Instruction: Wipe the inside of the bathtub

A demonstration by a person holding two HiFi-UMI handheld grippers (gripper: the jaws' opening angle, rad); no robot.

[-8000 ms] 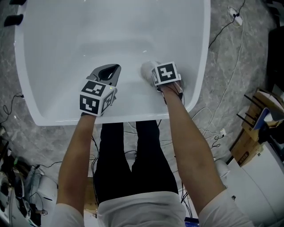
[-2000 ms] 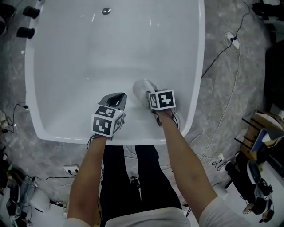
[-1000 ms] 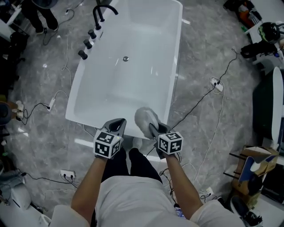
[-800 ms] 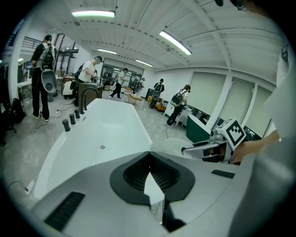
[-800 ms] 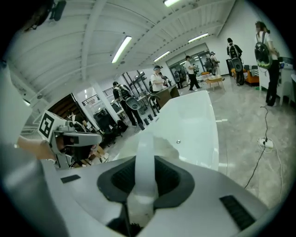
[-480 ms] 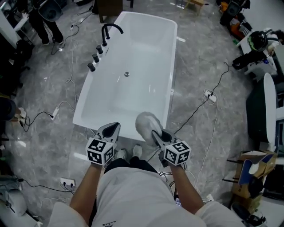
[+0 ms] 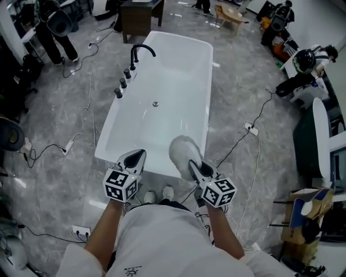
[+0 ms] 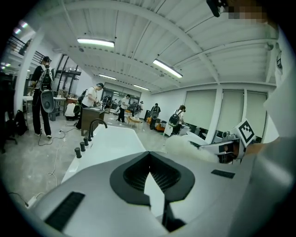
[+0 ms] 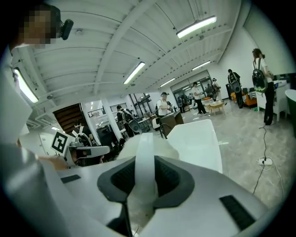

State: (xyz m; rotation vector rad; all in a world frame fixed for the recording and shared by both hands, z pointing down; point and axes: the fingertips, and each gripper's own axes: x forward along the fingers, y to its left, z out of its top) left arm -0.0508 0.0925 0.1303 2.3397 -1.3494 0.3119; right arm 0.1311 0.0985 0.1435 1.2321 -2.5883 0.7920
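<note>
The white bathtub (image 7: 162,86) stands lengthwise ahead of me, with a black faucet (image 7: 141,52) on its left rim and a drain (image 7: 155,104) in its floor. Both grippers hang high above its near end, outside the basin. My left gripper (image 7: 137,155) is shut with nothing in it; its jaws meet at the tip (image 8: 149,155). My right gripper (image 7: 191,163) is shut on a fluffy white wiping cloth (image 7: 183,150), which fills its jaws (image 9: 142,159) as a white band over pale fluff. The tub also shows in both gripper views (image 8: 111,141) (image 9: 196,139).
Grey marble floor surrounds the tub. Cables and a power strip (image 7: 251,129) trail on the right, more cables on the left. A dark desk (image 7: 138,13) stands beyond the tub's far end, cardboard boxes (image 7: 305,208) at lower right. People stand at the room's edges (image 8: 41,102).
The view has risen and pulled back from the tub. Both grippers came up out of the basin and now hang over its near end; the cloth stays in the right gripper.
</note>
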